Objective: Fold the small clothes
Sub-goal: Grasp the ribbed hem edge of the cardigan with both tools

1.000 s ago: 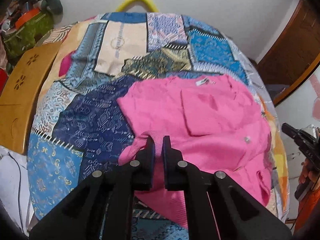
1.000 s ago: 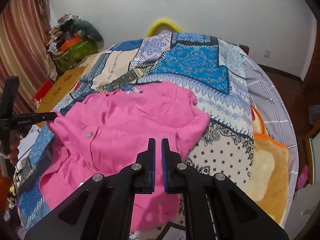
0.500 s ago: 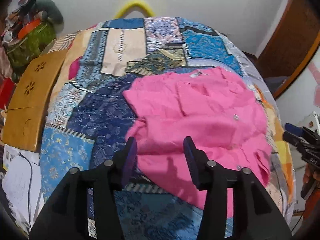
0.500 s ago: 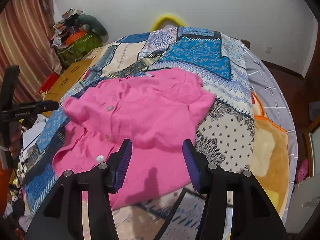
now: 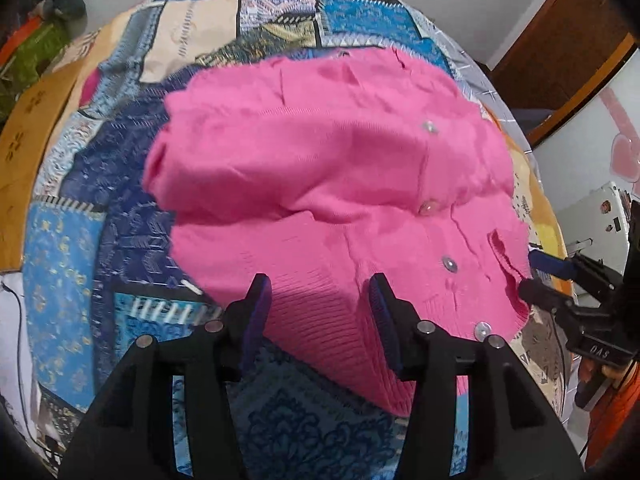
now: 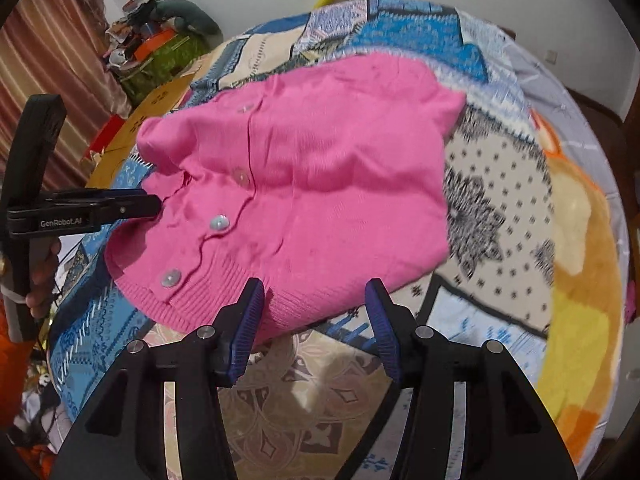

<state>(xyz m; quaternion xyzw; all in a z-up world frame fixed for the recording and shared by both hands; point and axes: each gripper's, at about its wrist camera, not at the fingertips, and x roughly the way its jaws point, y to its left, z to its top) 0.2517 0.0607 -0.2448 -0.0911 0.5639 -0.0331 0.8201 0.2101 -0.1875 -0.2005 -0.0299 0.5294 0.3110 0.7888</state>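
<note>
A pink knit cardigan [image 5: 320,168] with several pale buttons lies flat on the patchwork bedspread [image 5: 100,240], sleeves tucked in over its body. My left gripper [image 5: 320,296] hovers open above the ribbed hem at the cardigan's near left part, and nothing is pinched between its pads. In the right wrist view the same cardigan [image 6: 320,168] fills the middle. My right gripper [image 6: 316,296] stands open over the hem's near right part, also with nothing in it. The left gripper [image 6: 152,204] shows side-on at that garment's left edge, and the right gripper [image 5: 532,276] shows at its right edge.
A wooden board [image 5: 24,152] lies along the bed's left side. A yellow and orange blanket [image 6: 580,280] covers the bed's right side. A green bag with clutter [image 6: 160,52] sits by the striped curtain [image 6: 52,60]. A wooden door [image 5: 560,40] stands at the far right.
Both grippers went from shut to open and let the pink fabric drop. They then drew back and lower toward the near hem, so the cardigan looks larger and flatter.
</note>
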